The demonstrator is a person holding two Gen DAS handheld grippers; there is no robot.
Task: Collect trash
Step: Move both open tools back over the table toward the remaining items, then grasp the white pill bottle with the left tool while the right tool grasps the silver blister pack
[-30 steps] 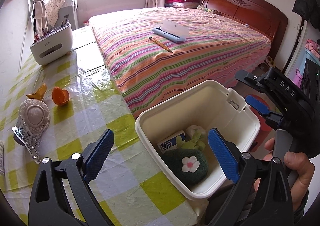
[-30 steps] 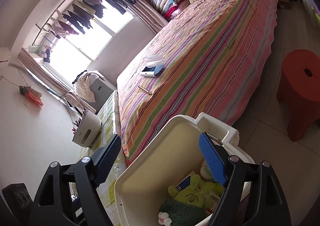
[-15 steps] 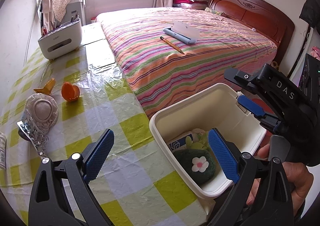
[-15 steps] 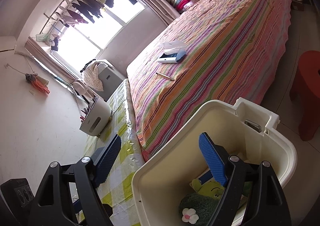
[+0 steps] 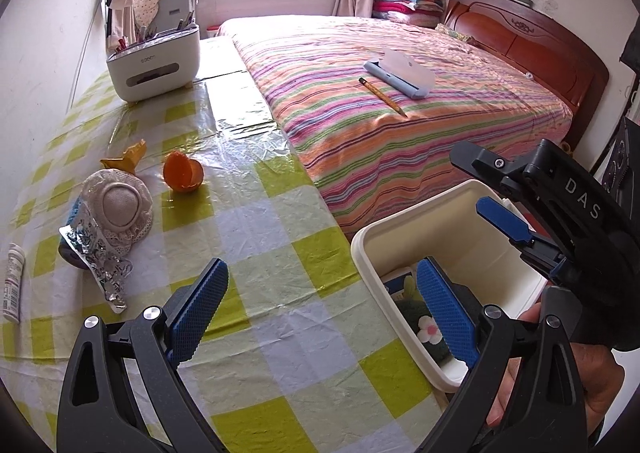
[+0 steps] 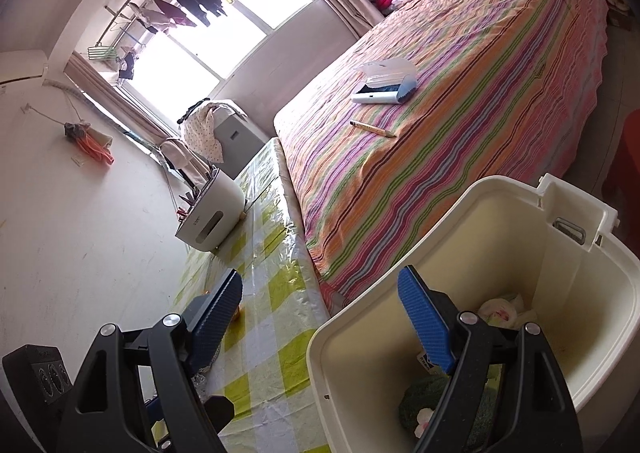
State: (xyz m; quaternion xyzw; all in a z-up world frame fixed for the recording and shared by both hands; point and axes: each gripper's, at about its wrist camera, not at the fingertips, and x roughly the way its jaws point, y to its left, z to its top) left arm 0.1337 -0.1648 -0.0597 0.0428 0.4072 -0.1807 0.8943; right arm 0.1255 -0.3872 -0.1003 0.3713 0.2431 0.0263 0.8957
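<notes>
Currently both grippers stand wide open and empty. Left gripper [image 5: 320, 313] hovers over the worktop [image 5: 280, 325]; the peel [image 5: 183, 173] and foil [image 5: 96, 257] lie upper left of its jaws, nearer than to the right gripper [image 5: 496, 213] over the bin [image 5: 400, 225].

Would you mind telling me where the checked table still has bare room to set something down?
The checked table lies bare between the orange peel and the white bin, and again between the peel and the white organiser. Its left side is crowded: lace pincushion, foil blister pack, small tube.
</notes>
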